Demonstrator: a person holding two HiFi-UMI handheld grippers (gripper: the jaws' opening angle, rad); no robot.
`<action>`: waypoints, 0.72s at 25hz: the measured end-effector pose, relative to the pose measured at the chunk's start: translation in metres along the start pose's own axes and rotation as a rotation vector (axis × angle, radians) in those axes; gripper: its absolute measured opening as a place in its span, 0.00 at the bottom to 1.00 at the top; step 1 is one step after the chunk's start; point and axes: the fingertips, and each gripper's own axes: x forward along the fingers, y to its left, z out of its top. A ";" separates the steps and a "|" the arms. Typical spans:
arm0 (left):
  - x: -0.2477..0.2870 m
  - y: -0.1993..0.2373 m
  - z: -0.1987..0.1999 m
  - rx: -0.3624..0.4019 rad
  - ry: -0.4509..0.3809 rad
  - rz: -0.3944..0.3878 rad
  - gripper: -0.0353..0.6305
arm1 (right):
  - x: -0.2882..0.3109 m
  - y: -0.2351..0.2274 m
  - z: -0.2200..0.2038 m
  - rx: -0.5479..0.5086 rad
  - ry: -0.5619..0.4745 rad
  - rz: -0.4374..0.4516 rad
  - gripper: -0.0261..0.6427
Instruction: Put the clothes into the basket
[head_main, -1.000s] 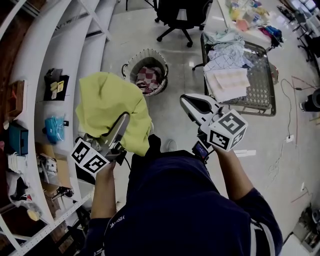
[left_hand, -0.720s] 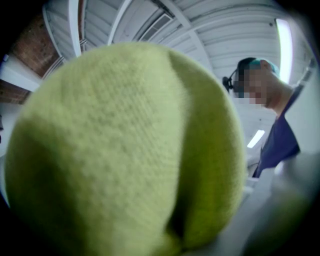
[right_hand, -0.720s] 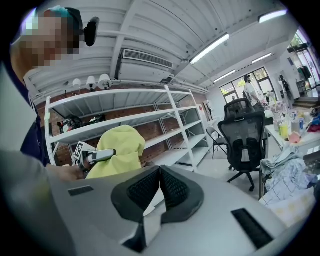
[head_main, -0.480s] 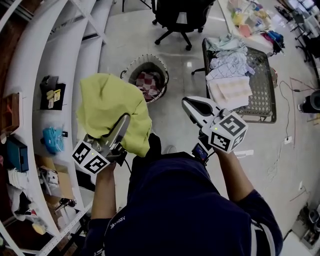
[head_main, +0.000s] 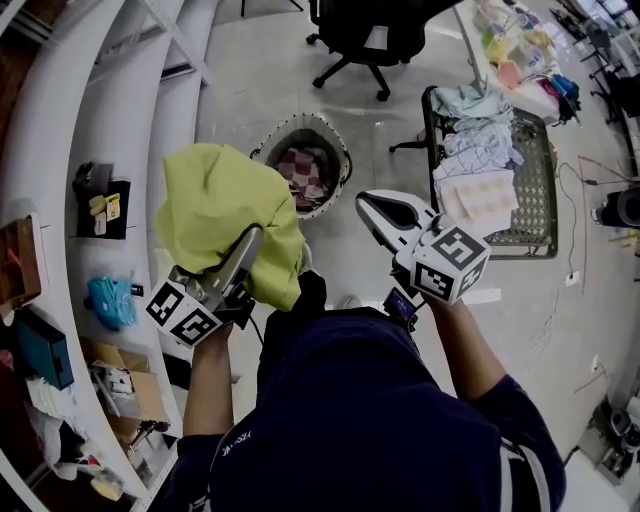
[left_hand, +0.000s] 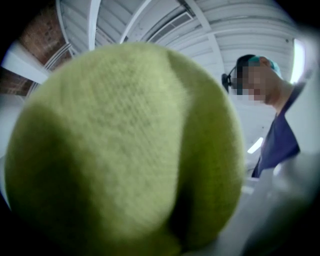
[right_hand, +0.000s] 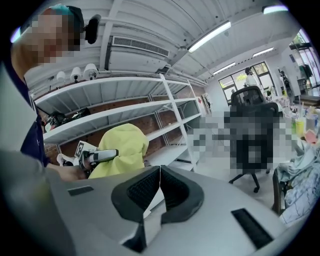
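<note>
step in hand: the carry, as I judge it. One garment is held aloft and is not yet in the basket.
yellow-green garment (head_main: 220, 215): bunched in the air at the person's left front, above the floor (head_main: 340, 245). It is short of the basket and down-left of it in the head view, and it fills the left gripper view.
left gripper (head_main: 246, 243): fingers pinching the yellow-green garment, with its folds heaped over their tips.
right gripper (head_main: 378, 208): fingers pressed together on nothing, held out beside the garment and apart from it.
basket (head_main: 338, 150): on the floor ahead, between the shelving (head_main: 120, 120) and the bench. A checked cloth (head_main: 303, 165) lies in it already.
bench (head_main: 527, 195): mesh-topped, to the right, with more clothes (head_main: 480, 150) heaped on it.
next move: probably to bring the bundle over the basket's mouth, lower it, then spread the left fingers.
care needed: the bundle is bulky and a fold could hang over the rim, so release over the middle.
left to do: the heap on the bench.
</note>
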 end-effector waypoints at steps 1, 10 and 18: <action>0.000 0.009 0.004 0.000 0.003 -0.002 0.21 | 0.010 -0.001 0.004 -0.002 0.004 -0.005 0.05; 0.001 0.084 0.038 -0.043 0.005 -0.027 0.21 | 0.089 -0.007 0.033 -0.016 0.045 -0.029 0.05; 0.019 0.118 0.049 -0.045 0.044 -0.054 0.21 | 0.121 -0.024 0.042 0.007 0.048 -0.053 0.05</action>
